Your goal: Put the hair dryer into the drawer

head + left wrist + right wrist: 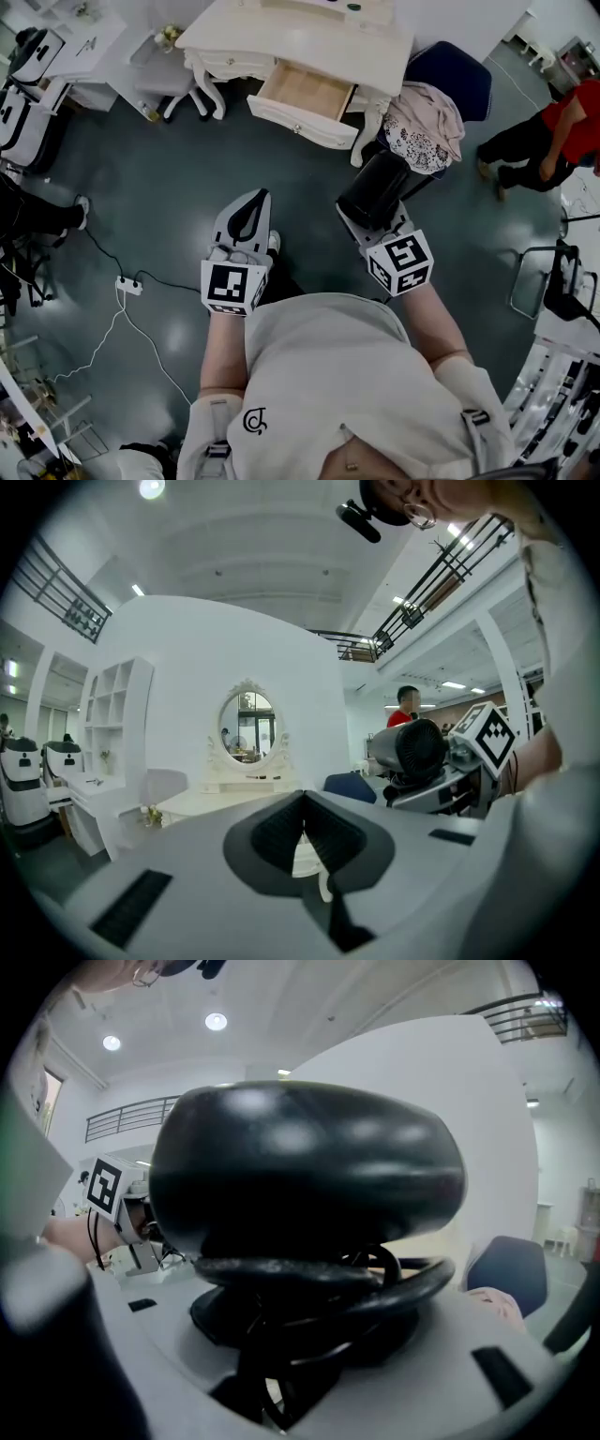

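By my judgement the task is about midway: the hair dryer (pixel 377 187) is picked up and off any surface, but not yet in the drawer (pixel 298 120). My right gripper (pixel 373 228) is clenched on it. The right gripper view shows the black body bulging above the jaws and the looped cord (pixel 375 1288) bunched between them. My left gripper (pixel 255 204) is closed, tips together, with nothing between them. It hangs beside the right one, over the floor in front of me.

The drawer is pulled out from about the middle of the front edge of the desk (pixel 309 37). It is well apart from both grippers, with open floor between. Its pale wooden bottom shows bare in the head view. I see nothing in it, though the back part under the desk top is hidden.

What is left, as I judge it, is to carry the dryer across to the desk's front edge and lower it into the drawer with the cord tucked inside the walls. Then I let go, and perhaps push the drawer in, which the free left gripper could do. The cord loops look like the part most likely to catch on the drawer's front wall
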`<state>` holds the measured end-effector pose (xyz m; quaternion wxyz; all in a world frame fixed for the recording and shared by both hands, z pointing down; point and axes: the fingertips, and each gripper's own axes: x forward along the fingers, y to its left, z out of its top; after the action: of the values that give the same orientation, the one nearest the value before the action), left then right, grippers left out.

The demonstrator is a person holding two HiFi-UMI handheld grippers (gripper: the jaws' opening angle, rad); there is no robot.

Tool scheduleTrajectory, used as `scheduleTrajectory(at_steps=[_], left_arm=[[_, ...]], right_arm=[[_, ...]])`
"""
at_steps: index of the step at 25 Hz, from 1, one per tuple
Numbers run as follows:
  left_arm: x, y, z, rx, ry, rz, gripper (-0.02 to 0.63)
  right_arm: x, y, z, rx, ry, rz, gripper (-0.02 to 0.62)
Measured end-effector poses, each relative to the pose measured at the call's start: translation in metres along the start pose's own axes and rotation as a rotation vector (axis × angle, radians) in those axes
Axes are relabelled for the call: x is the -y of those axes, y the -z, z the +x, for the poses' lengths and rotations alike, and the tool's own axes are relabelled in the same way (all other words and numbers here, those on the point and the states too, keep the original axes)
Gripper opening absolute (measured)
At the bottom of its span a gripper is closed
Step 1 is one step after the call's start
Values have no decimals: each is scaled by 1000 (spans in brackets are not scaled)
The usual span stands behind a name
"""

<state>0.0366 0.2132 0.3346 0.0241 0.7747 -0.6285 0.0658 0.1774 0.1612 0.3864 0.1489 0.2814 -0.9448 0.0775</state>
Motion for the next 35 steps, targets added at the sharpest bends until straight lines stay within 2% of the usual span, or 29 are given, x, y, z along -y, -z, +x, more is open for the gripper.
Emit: scheduleTrajectory(at_steps=[4, 10, 16, 23, 30, 35], left_arm=[[-60, -2, 35, 4, 56, 2, 14], [-157, -12, 91, 5, 153, 41, 14], [-214, -15, 140, 5, 244, 66, 14], [-242, 0, 198, -16, 299, 23, 14], [-256, 10, 274, -39, 347, 16, 14], [-263, 6, 343, -27, 380, -17, 14]], right_arm=[[4, -14, 60, -28, 35, 12, 219], [17, -45, 146, -30, 140, 49, 221], [31, -69, 213, -12, 175, 103, 221], [67, -62, 270, -90, 203, 91, 222], [127, -51, 325, -174, 158, 112, 224], [177, -40, 363, -255, 130, 68, 224]])
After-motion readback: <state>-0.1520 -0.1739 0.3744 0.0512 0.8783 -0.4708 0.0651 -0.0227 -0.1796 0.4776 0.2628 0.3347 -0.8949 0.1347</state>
